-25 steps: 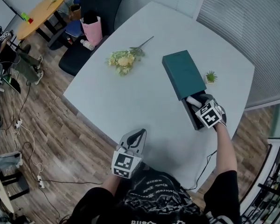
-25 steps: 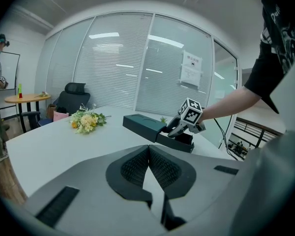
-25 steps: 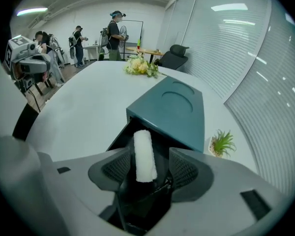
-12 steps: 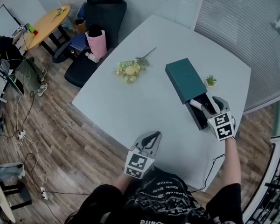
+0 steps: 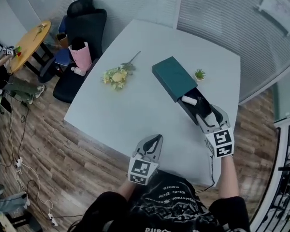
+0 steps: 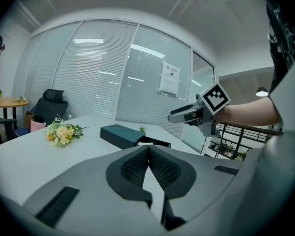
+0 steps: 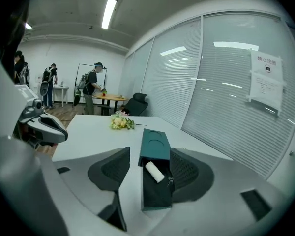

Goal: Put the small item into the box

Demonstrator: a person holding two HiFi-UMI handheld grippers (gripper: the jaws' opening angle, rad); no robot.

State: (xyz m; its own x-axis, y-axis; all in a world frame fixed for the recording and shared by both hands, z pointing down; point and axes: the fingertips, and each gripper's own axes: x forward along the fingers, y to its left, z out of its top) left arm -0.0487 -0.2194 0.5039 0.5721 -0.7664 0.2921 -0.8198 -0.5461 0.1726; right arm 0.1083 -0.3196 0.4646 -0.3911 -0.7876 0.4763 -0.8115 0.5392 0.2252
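A dark teal box (image 5: 174,78) lies on the white table (image 5: 135,110), its black drawer (image 5: 197,109) slid out toward me. A small white roll (image 5: 188,100) rests inside the drawer near the sleeve. My right gripper (image 5: 209,116) hovers at the drawer's near end, open and holding nothing. In the right gripper view the roll (image 7: 154,171) lies in the drawer (image 7: 156,193), with the jaws spread on either side of it. My left gripper (image 5: 156,139) stays near the table's front edge, shut and empty. The left gripper view shows the box (image 6: 121,134) far ahead.
A bunch of yellow flowers (image 5: 116,75) lies left of the box. A tiny potted plant (image 5: 199,74) stands beside the box's far end. Off the table's left are a black chair (image 5: 84,21), a pink bag (image 5: 81,57) and a round wooden table (image 5: 28,42).
My right gripper has drawn back from the drawer toward me and now stands open. The white roll stays behind in the drawer. The left gripper has barely moved.
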